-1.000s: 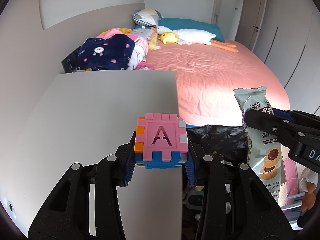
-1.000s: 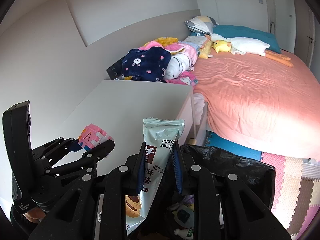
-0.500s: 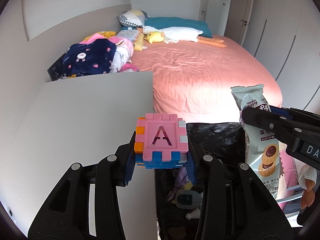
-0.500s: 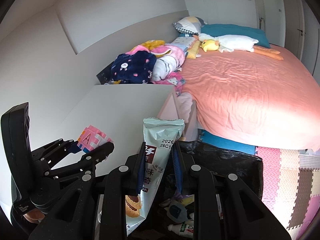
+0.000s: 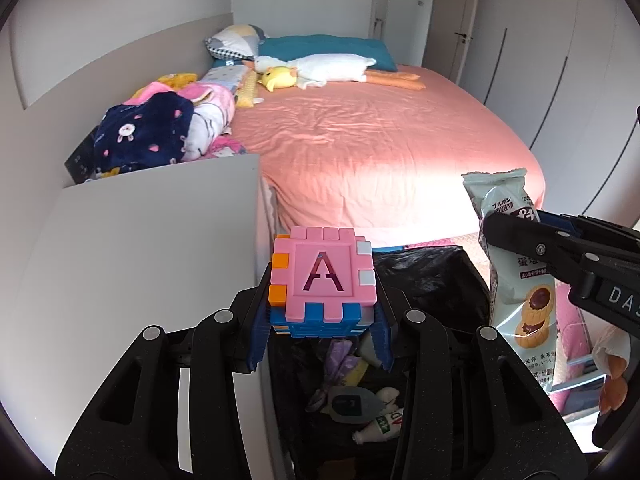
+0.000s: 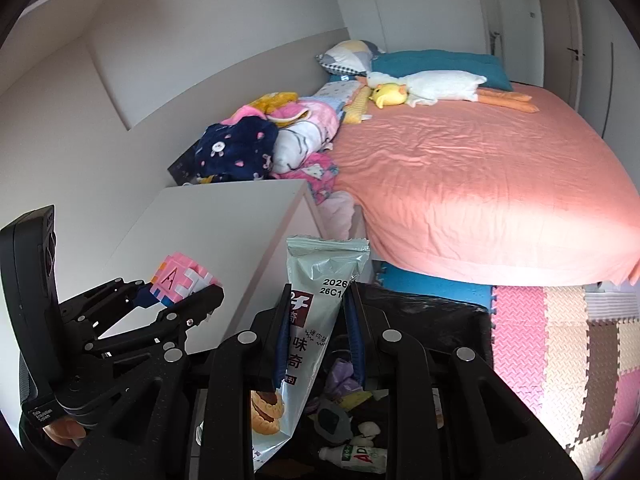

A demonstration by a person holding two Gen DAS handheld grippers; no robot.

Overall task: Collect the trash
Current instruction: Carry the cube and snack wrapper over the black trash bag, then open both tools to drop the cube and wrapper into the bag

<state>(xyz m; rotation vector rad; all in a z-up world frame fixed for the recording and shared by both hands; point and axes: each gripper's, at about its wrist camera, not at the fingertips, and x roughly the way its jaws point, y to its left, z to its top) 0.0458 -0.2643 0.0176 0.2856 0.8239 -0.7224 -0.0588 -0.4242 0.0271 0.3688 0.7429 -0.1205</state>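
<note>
Left wrist view: left tongs clamp a toy cube, pink top face with a cut-out letter A, blue lower layers, orange and grey tabs at the sides. Blue pads press the cube's lower sides. Cube sits over the near edge of a black-lined trash bin, just right of the white worktop. Inside the bin: a white bottle, a dark grey pouch, purple crumpled material. On the right of this view, right tongs grip a pale green snack wrapper, upright, tart picture near its lower end, held over the bin's right side. Right wrist view: right tongs closed on the wrapper, blue pads on both of its sides, top seal above the fingers, lower end hanging down toward the bin. Printed date digits visible on the wrapper's upper part. Bottle lies at the bin bottom with other scraps. Left tongs appear at lower left with the cube, near the worktop corner. Behind: bed with salmon sheet, teal pillow, white goose plush, yellow plush, heap of clothes along the wall side. Foam floor mats, pink and beige, to the right of the bin.
</note>
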